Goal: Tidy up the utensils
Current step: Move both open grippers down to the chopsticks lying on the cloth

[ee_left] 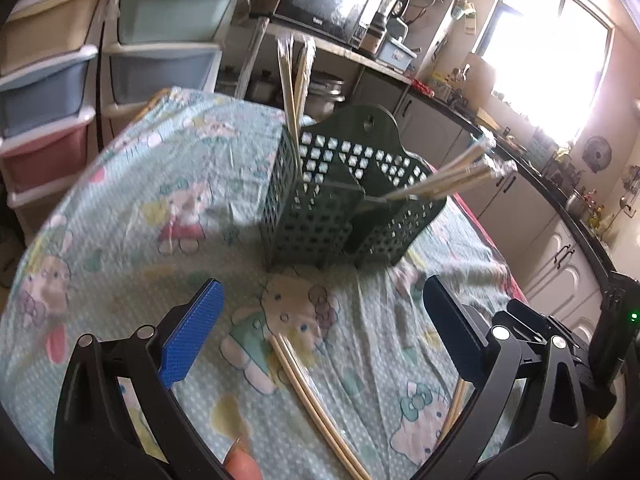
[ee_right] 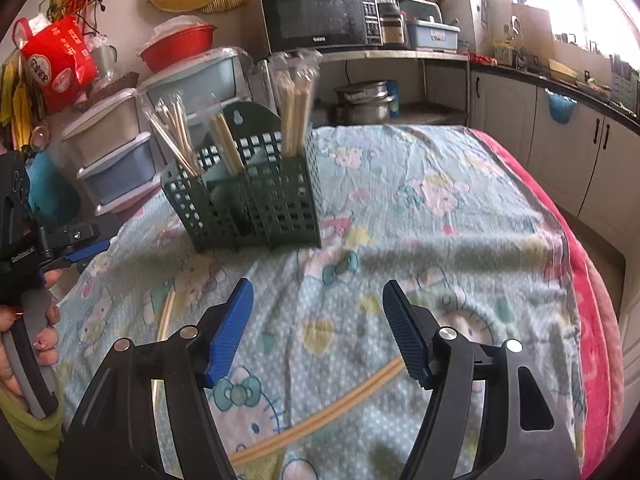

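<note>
The green basket [ee_right: 256, 208] is hard plastic w/ lots of square holes, a bit dull, not shiny. The chopsticks [ee_right: 296, 112] standing in it look like pale wood, wrapped in clear, shiny plastic sleeves. More chopsticks on the cloth [ee_left: 316, 404] are the same pale smooth wood. The tablecloth [ee_right: 420, 240] is soft cloth, wrinkly, w/ a cartoon cat print & tiny dots. The left gripper [ee_left: 320, 332] & right gripper [ee_right: 318, 336] are black plastic, smooth w/ a dull shine; their pads [ee_left: 192, 332] are blue & ribbed, rough-looking. Small round metal pins shine on the arms. The microwave [ee_right: 320, 20] has a glossy dark door.
</note>
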The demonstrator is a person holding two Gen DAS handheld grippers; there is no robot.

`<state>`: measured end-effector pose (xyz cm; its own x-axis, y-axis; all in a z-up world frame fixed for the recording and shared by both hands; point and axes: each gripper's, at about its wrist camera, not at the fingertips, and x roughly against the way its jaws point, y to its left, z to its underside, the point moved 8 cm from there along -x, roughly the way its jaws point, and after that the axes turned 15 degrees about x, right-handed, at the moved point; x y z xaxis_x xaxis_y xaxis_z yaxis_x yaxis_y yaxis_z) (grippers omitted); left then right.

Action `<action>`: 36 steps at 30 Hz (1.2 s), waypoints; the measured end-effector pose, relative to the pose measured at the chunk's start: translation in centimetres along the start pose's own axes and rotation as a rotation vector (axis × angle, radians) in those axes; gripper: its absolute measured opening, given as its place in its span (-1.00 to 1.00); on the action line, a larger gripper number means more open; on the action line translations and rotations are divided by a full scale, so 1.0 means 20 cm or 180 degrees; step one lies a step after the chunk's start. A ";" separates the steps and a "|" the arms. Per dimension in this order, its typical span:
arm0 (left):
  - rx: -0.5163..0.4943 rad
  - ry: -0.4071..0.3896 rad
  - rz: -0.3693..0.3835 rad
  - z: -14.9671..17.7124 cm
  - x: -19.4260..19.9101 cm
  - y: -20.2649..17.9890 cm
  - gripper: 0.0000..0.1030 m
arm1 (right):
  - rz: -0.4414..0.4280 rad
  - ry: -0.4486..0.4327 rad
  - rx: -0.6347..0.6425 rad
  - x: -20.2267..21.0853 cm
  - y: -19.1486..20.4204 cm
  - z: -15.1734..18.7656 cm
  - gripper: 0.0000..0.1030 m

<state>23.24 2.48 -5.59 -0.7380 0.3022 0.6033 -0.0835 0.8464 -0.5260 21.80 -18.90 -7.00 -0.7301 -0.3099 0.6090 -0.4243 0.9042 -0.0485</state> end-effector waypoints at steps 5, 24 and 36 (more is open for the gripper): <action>0.0066 0.0227 0.0038 0.09 -0.05 0.03 0.79 | 0.0026 0.0085 -0.0090 -0.01 -0.05 0.06 0.26; 0.0178 0.0809 -0.0112 0.34 -0.22 0.12 0.20 | 0.0054 0.0283 -0.0411 -0.02 -0.22 0.22 0.26; 0.0264 0.0852 -0.0208 0.31 -0.32 0.15 0.20 | -0.0136 0.0566 -0.0758 -0.16 -0.31 0.30 0.14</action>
<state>23.62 0.38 -14.66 -0.5272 0.3624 0.7686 -0.1878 0.8324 -0.5213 23.53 -25.31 -13.47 -0.6001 -0.3118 0.7367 -0.2997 0.9415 0.1544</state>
